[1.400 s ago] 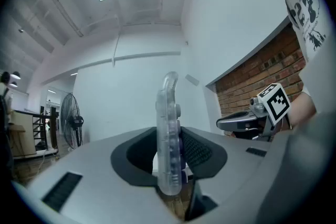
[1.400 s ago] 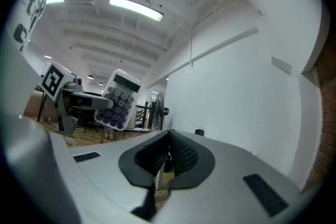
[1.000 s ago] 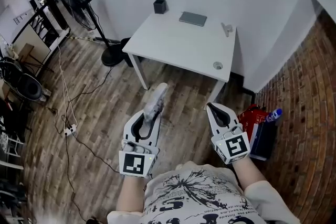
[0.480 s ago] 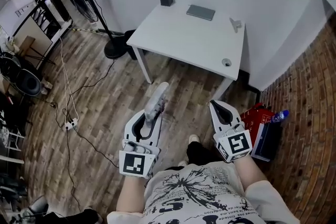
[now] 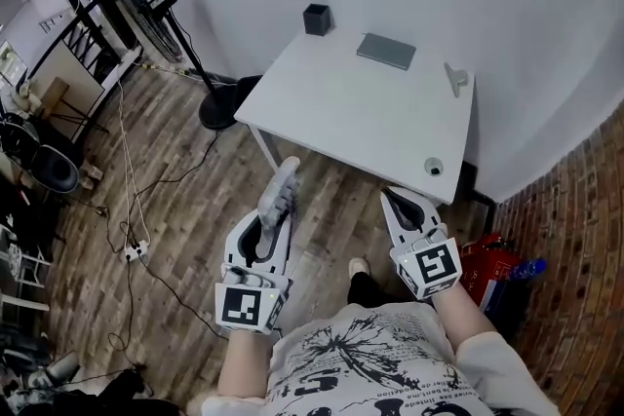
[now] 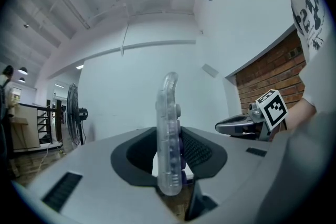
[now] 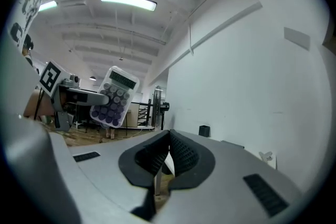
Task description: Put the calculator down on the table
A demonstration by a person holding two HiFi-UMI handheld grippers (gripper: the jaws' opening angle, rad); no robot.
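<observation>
Presently clamped in left gripper [image 5: 270,221]: calculator [image 5: 284,185], short of table [image 5: 361,112].
Gripped edge-on, upright, between jaws set part-way apart; over wood floor [image 5: 195,200] near table's front edge. Right gripper [image 5: 393,200] alongside, jaws together, nothing between them.

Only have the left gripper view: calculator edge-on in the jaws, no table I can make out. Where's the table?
Observer: Head view has the white table ahead of both grippers. The calculator, gripped in the left gripper, shows short of its near edge, over wood floor.
Operator: Anything on it?
Observer: A black cup and a grey flat slab along the back; a small clip-like piece and a small round piece by the right edge.
Operator: Right gripper free?
Observer: Yes. In its own view the right gripper has its jaws together, nothing between.
</observation>
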